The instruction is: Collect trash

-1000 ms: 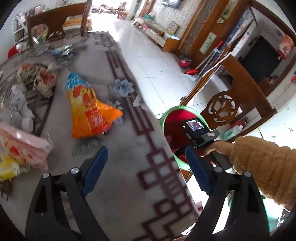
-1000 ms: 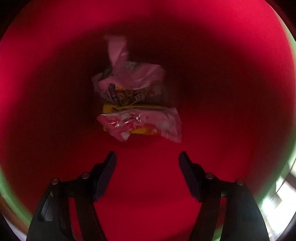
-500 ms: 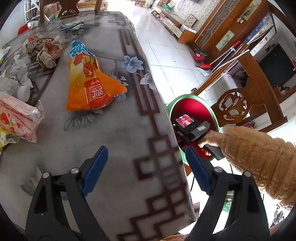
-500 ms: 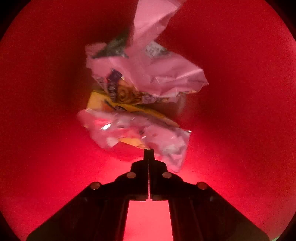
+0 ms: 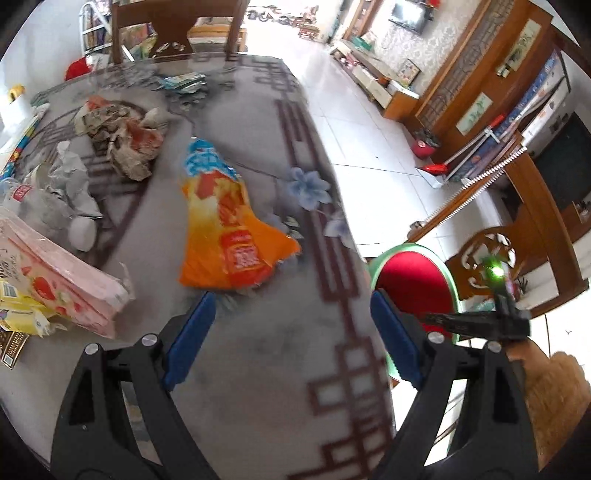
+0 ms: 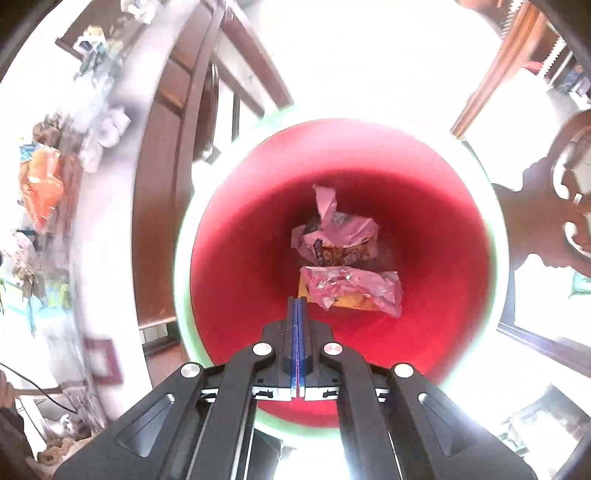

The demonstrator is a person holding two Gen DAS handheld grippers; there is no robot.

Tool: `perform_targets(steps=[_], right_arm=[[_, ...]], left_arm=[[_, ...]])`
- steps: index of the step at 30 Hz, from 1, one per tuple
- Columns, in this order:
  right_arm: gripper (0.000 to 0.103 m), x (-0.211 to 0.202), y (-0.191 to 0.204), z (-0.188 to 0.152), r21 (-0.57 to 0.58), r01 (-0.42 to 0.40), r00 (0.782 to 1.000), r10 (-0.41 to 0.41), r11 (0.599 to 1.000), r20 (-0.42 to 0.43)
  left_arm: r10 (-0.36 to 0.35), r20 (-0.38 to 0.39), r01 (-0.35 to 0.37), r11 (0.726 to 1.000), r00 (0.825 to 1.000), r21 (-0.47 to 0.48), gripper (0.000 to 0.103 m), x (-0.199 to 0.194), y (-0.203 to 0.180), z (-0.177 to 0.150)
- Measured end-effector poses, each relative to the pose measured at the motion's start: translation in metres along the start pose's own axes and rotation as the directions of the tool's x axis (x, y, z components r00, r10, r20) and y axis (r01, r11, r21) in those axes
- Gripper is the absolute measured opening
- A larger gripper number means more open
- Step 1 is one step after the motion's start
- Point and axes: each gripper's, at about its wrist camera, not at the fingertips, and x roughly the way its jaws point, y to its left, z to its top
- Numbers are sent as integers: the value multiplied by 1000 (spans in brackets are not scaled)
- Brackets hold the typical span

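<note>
My left gripper (image 5: 291, 332) is open and empty above the table, just short of an orange and blue snack bag (image 5: 229, 229). My right gripper (image 6: 297, 306) is shut with nothing between its fingers, above the bin (image 6: 236, 229), which has a green rim and a red inside. Two pink wrappers (image 6: 343, 258) lie at its bottom. The bin (image 5: 413, 280) also shows beside the table edge in the left wrist view, with the right gripper (image 5: 476, 325) over it.
On the table lie crumpled brown paper (image 5: 122, 144), white crumpled paper (image 5: 70, 188), a pink strawberry-print pack (image 5: 62, 284), a yellow carton (image 5: 22, 314) and foil wrappers (image 5: 181, 81). Wooden chairs stand at the far end (image 5: 173, 29) and beside the bin (image 5: 524, 229).
My right gripper closed on nothing deep in the bin and has now risen above its rim. The left gripper moved closer to the orange bag, still open.
</note>
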Motion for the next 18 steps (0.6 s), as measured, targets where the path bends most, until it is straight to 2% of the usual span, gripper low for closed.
perform_targets(steps=[2, 3, 4, 5, 6, 7, 8, 10, 15, 18], right_arm=[[4, 11, 1, 7, -27, 25, 999, -26, 999, -42], [6, 32, 2, 13, -79, 31, 994, -39, 996, -102], [22, 50, 6, 20, -145, 61, 985, -83, 988, -153], [47, 61, 8, 24, -204, 99, 973, -138, 974, -186], [53, 86, 13, 25, -305, 164, 944, -239, 938, -226], [52, 112, 14, 22, -384, 203, 916, -313, 901, -250], [52, 138, 18, 22, -473, 228, 877, -391, 851, -280], [52, 167, 21, 23, -543, 219, 840, -440, 810, -317], [52, 204, 24, 25, -627, 225, 789, -517, 746, -331], [52, 224, 26, 24, -677, 257, 759, -578, 689, -300]], left_arm=[[6, -6, -7, 1000, 1000, -9, 83, 3, 6, 0], [15, -13, -15, 1000, 1000, -5, 83, 5, 8, 1], [21, -19, -21, 1000, 1000, -1, 83, 7, 9, 0], [29, -23, -29, 1000, 999, 2, 83, 7, 9, -1], [32, -22, -32, 999, 999, 1, 83, 7, 10, -1], [36, -21, -36, 999, 999, -1, 83, 6, 10, -3], [40, -20, -40, 999, 999, -6, 83, 5, 11, -5], [54, -13, -54, 998, 998, -21, 83, 0, 15, -11], [84, -36, -86, 994, 996, -66, 83, 2, 29, -26], [92, -51, -97, 990, 994, -102, 83, 9, 37, -27]])
